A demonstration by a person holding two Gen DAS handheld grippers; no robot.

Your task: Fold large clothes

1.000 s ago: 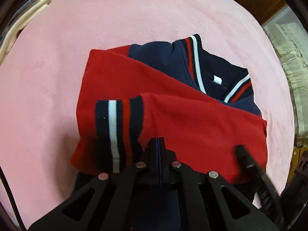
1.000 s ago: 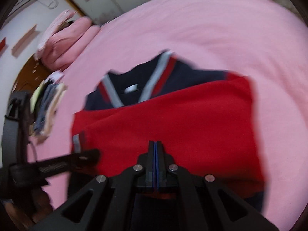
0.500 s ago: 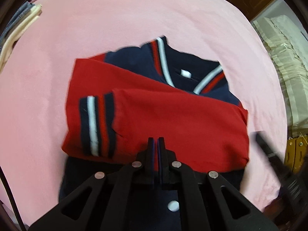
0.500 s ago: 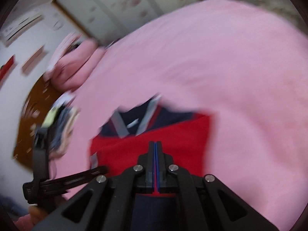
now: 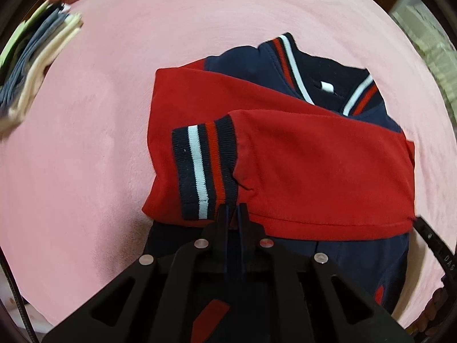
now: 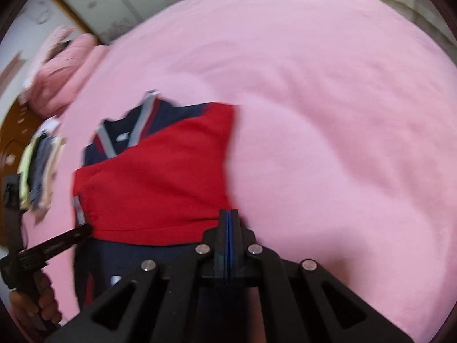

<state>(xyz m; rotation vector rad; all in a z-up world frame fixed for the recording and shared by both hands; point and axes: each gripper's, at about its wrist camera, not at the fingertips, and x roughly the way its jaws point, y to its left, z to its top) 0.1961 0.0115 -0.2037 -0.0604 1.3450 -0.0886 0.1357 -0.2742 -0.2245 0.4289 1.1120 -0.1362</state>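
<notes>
we hold no container here; the only stack is a pile of folded clothes (image 5: 31, 65) lying at the far left of the pink bed (image 5: 200, 14).

the jacket (image 5: 285, 165) lies in the middle of the bed, navy body underneath, both red sleeves folded across it, the striped cuff (image 5: 204, 168) on top at the left and the striped collar (image 5: 322, 74) at the far side. our left gripper (image 5: 232, 211) sits at the near edge of the upper sleeve, just beside the cuff; its jaws stand a narrow gap apart, and we cannot tell if any cloth is caught between them. our right gripper (image 6: 228, 217) is at the jacket's near right corner, jaws pressed together; whether they pinch fabric is unclear in the blurred view.

the bed spreads wide and bare of other things to the right and far side of the jacket (image 6: 160, 177). pink bedding (image 6: 62, 68) is bunched at the far left corner. in the right wrist view our left gripper (image 6: 85, 230) pokes in from the left, touching the sleeve's near edge, with our hand (image 6: 42, 300) on its handle.
</notes>
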